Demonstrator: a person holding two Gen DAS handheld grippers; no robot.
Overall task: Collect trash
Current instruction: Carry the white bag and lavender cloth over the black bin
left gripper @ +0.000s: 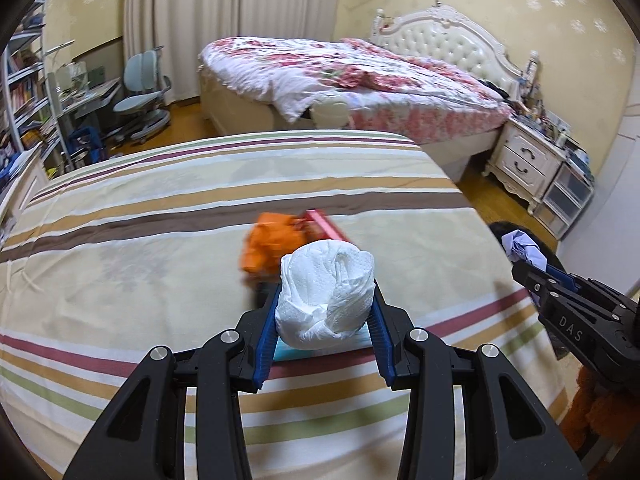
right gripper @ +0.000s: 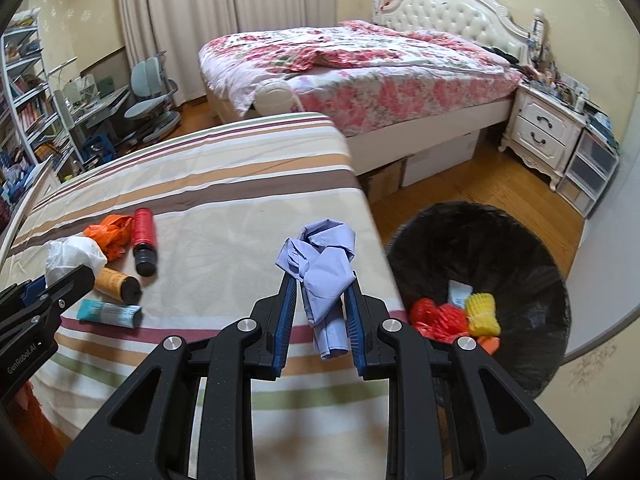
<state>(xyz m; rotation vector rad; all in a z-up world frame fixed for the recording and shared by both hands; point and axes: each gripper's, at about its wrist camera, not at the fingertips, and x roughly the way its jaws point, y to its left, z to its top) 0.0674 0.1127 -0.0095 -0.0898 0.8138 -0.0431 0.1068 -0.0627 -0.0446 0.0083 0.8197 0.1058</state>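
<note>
Left wrist view first, what is it showing?

— A: The white tissue ball (left gripper: 326, 294) is sitting between the blue pads (left gripper: 266, 338) of the left hand-held gripper (left gripper: 325, 320). The pads are squeezing it on both sides, above the striped bed (left gripper: 140, 240).

— B: And the right wrist view?

— A: The right hand-held gripper (right gripper: 318, 312) is pinching a crumpled purple paper (right gripper: 322, 264). The paper is sticking up and hanging down between the pads, near the bed's edge.

— B: Where is the trash going?

— A: A black trash bin (right gripper: 480, 248) is standing on the wood floor (right gripper: 500, 184), just beside the bed. A red net (right gripper: 436, 316) and a yellow net (right gripper: 482, 312) are lying inside it.

— B: What is lying on the bed?

— A: An orange bag (right gripper: 110, 236), a red bottle (right gripper: 143, 240), an orange bottle (right gripper: 116, 282) and a teal tube (right gripper: 110, 312) are lying close together on the left side.

— B: And far away?

— A: A flowery bed (right gripper: 360, 68), a white nightstand (right gripper: 544, 132) and a blue chair (right gripper: 154, 96) are standing near the curtains (right gripper: 224, 8).
</note>
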